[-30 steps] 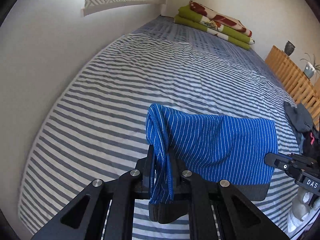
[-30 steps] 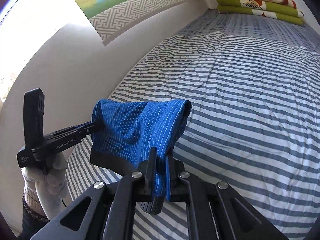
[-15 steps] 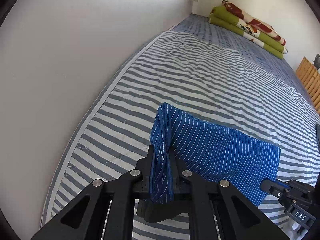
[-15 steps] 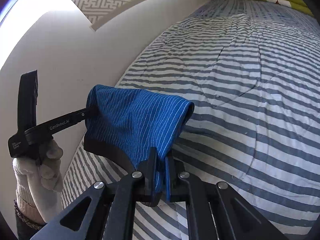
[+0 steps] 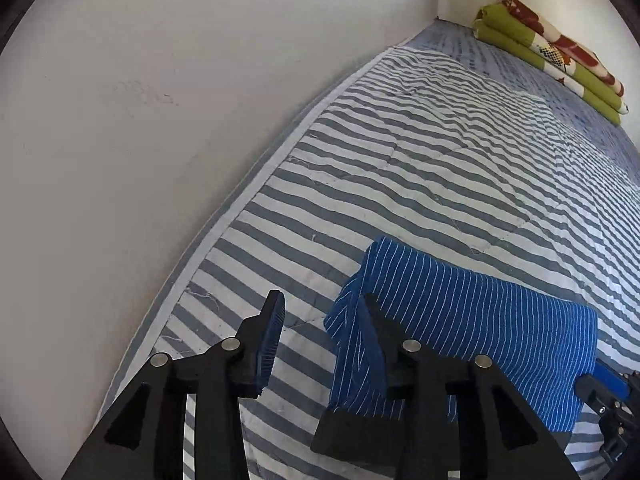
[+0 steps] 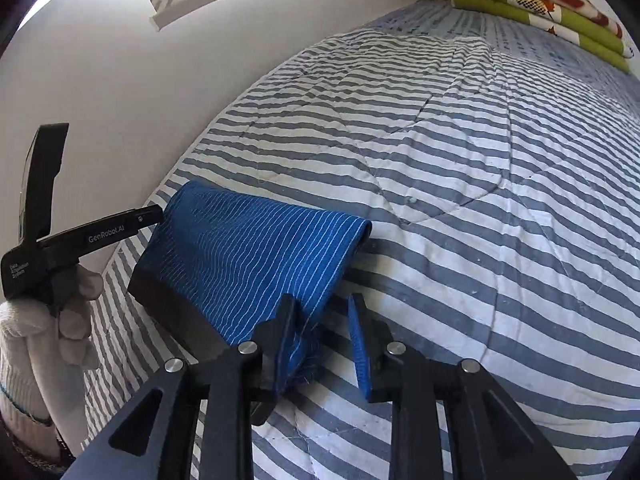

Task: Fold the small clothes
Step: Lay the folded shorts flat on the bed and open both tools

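Note:
A small blue garment [image 5: 480, 320] with thin white stripes and a dark waistband lies folded on the grey-and-white striped bed cover [image 5: 420, 160], close to the wall. My left gripper [image 5: 322, 328] is open; the cloth's left end still drapes over its right finger [image 5: 374, 332]. My right gripper [image 6: 322, 328] is open too, and the garment [image 6: 248, 248] touches only its left finger [image 6: 286, 328]. In the right wrist view, the left gripper [image 6: 148, 216] sits at the cloth's far end, held by a white-gloved hand [image 6: 60, 320]. The right gripper [image 5: 612, 400] shows at the left wrist view's lower right.
A white wall [image 5: 140, 120] runs along the bed's left edge, right next to the garment. A folded green, red and white blanket [image 5: 560, 48] lies at the far end of the bed. The striped cover [image 6: 500, 200] stretches wide to the right.
Both grippers carried the garment down toward the wall side of the bed, then opened and let go of it. It now rests on the cover.

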`<state>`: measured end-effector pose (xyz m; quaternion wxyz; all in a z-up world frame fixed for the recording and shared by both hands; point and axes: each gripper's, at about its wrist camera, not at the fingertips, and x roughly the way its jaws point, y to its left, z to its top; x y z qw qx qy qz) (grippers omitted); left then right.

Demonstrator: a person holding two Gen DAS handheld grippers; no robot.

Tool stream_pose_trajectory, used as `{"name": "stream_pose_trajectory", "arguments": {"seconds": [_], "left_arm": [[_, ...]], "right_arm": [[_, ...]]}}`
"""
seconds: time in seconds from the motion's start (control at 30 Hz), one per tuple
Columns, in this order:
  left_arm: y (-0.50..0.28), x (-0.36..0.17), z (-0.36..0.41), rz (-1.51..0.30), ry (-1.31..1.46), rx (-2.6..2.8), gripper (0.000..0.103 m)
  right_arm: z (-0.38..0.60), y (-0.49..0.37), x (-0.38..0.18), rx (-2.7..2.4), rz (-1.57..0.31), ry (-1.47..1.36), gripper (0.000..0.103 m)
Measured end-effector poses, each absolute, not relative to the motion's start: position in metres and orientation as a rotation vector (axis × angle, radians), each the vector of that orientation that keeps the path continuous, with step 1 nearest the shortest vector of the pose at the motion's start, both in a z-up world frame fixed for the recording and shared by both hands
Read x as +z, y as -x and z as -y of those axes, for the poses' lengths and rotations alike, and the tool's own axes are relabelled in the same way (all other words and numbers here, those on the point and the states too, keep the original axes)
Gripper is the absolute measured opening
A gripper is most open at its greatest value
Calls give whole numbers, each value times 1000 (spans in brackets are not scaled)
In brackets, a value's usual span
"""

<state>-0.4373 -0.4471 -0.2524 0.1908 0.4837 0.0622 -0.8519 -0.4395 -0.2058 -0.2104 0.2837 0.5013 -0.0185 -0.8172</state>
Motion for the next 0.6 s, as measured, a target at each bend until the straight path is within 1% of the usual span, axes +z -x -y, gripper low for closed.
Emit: {"name": "stream_pose_trajectory", "arguments": {"seconds": [0.1,0.17,0.3,0.4,0.5,0.6], "left_arm": [[422,-242,438,-154,-1354,-2440,41],[415,-241,422,-104,-1367,-2476,41],[403,-254,400,51,-1434,-2455,40],[397,-268,407,-16,-1478,-2399,40],[379,-270,418,-122,-1435,-2340,40],[356,-261,407,-86,-1404,-2344,40]], "right_arm": [[189,434,-204,-2187,129,-1333,24],[186,427,-200,-2159,165,-1300,24],[201,409,-202,-2115,85,-1291,24],[212,397,-213,-2081,7,-1344,23],[212,392,-218,-2070,-43,-1384,23],[195,379,-209,-2066,-11,-1388,23]]}}
